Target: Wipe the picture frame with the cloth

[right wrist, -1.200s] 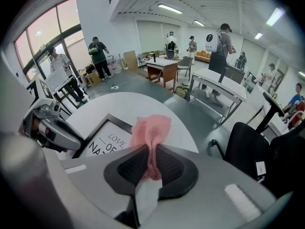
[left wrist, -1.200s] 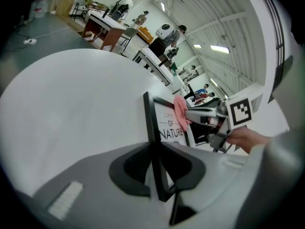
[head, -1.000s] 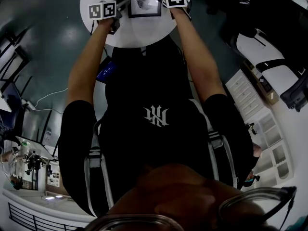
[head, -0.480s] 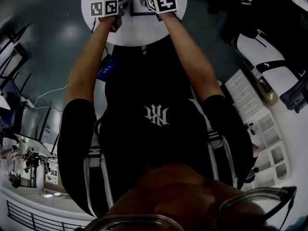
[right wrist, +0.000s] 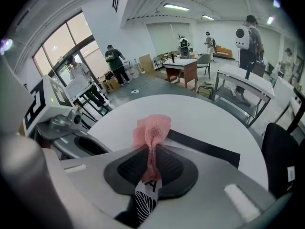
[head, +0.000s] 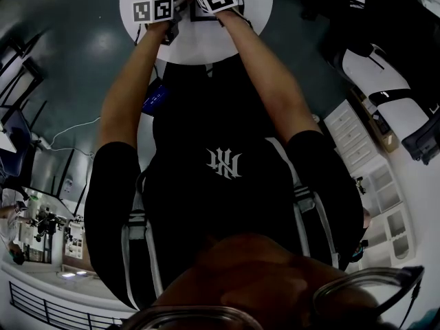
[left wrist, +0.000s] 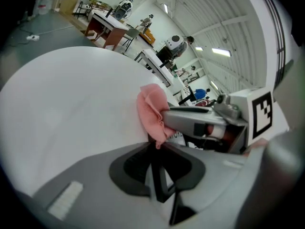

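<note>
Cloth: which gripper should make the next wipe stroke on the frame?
Right. The right gripper is shut on the pink cloth, directly over the picture frame. The left gripper grips the frame's edge, likely steadying it, with no cloth.

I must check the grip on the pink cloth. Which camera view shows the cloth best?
The right gripper view: the cloth sits centred, clamped in the right gripper. The left gripper view shows its side; the head view hardly shows it.

picture frame [right wrist: 205,148] | near part hidden behind right claw [right wrist: 151,162] | head view: top cropped
</note>
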